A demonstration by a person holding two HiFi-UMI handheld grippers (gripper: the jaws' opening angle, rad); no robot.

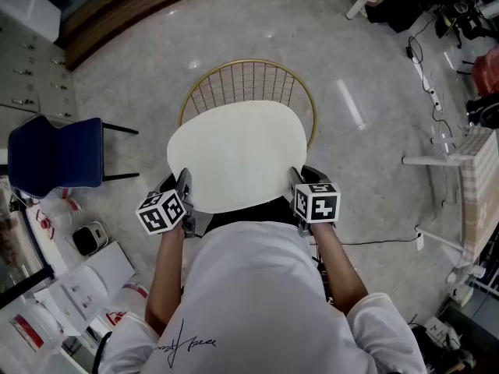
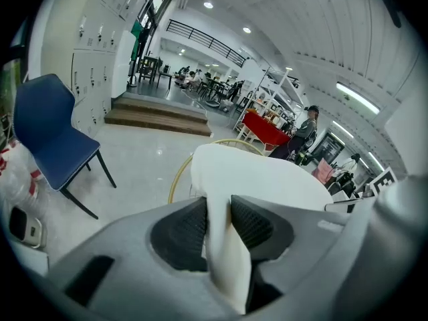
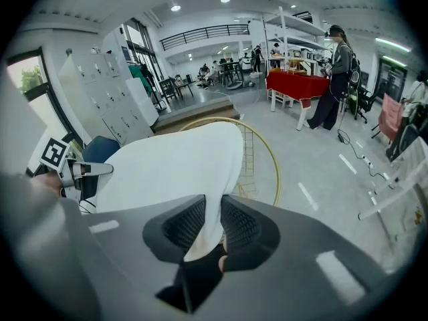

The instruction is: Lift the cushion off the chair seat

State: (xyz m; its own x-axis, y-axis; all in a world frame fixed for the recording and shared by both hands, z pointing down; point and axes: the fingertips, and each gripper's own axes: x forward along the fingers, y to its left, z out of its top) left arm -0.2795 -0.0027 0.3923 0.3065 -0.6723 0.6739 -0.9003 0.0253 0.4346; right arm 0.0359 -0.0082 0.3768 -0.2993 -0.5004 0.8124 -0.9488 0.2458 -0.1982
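Clamping the cushion's (image 1: 238, 156) side edges are left gripper (image 1: 185, 202) and right gripper (image 1: 295, 187) jaws, open floor (image 1: 374, 92) surrounding the chair (image 1: 249, 80).

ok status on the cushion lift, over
Left gripper shut on cushion edge, right gripper shut on the opposite edge. Cushion over the wire chair. Nothing seen in the way.

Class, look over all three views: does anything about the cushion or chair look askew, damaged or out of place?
Nothing is damaged or spilled. Only the white cushion stands out: its near edge is squashed thin between the pads of the left claw and the right claw, over the gold wire chair.
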